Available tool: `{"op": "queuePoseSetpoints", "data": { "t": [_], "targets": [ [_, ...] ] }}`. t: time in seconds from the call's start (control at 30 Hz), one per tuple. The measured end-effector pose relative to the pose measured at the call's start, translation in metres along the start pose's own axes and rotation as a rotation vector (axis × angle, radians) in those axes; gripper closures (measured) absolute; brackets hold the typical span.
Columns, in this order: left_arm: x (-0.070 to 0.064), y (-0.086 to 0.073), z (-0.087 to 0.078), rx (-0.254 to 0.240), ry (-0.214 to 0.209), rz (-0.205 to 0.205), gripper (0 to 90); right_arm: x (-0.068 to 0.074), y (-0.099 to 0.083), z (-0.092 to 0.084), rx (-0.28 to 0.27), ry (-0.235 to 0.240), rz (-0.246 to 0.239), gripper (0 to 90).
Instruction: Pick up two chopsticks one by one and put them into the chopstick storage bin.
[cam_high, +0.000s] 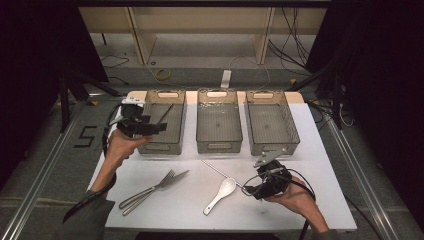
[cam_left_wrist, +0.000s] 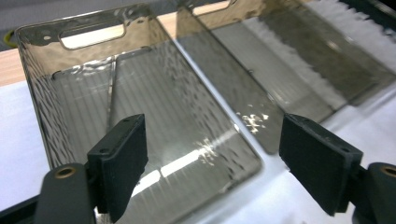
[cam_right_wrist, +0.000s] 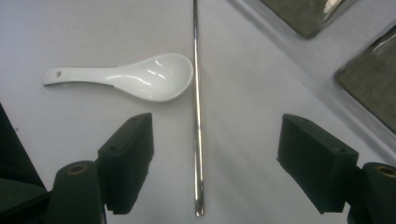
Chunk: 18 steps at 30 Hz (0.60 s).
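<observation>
The right hand-held gripper (cam_right_wrist: 201, 163) stands released astride the chopstick (cam_right_wrist: 196, 107) lying flat on the bench (cam_high: 300, 200) beside the spoon (cam_right_wrist: 135, 79), so closing could skid the thin rod away or nudge the spoon, while the left hand-held gripper (cam_left_wrist: 212, 163) hangs released over the left bin (cam_left_wrist: 140, 116).

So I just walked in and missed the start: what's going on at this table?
A person is sorting cutlery into three clear bins with two hand-held grippers. The left gripper hangs open over the left bin, where one metal chopstick already lies. The right gripper, also open, straddles the second chopstick beside the white spoon. A fork and knife wait on the table.
</observation>
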<state>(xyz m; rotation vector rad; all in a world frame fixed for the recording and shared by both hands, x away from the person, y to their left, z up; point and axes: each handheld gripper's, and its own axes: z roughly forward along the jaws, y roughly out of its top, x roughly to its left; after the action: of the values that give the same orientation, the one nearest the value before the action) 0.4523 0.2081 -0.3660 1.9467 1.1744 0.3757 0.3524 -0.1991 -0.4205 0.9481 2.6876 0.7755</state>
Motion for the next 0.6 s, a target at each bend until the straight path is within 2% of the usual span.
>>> {"op": "queuePoseSetpoints", "data": {
  "t": [0.07,0.17,0.27,0.47,0.53,0.6],
  "targets": [
    [-0.007,-0.009,-0.002,0.018,0.014,0.025,20.4,-0.001,0.002,0.002,0.015,0.003,-0.015,31.1],
    [-0.016,-0.021,-0.005,0.046,0.007,0.057,18.3,-0.002,0.007,0.008,0.059,0.005,-0.015,33.4],
    [-0.024,-0.031,-0.009,0.031,-0.006,0.074,17.6,-0.004,0.009,0.014,0.101,0.015,-0.011,35.9],
    [-0.038,-0.051,-0.015,-0.006,-0.066,0.067,17.2,-0.004,0.013,0.023,0.165,0.031,-0.015,42.8],
    [-0.041,-0.056,-0.016,-0.017,-0.1,0.053,17.2,-0.005,0.014,0.027,0.19,0.041,-0.016,44.8],
    [-0.045,-0.061,-0.017,-0.023,-0.109,0.056,17.1,-0.005,0.016,0.031,0.213,0.041,-0.015,46.5]
  ]
}}
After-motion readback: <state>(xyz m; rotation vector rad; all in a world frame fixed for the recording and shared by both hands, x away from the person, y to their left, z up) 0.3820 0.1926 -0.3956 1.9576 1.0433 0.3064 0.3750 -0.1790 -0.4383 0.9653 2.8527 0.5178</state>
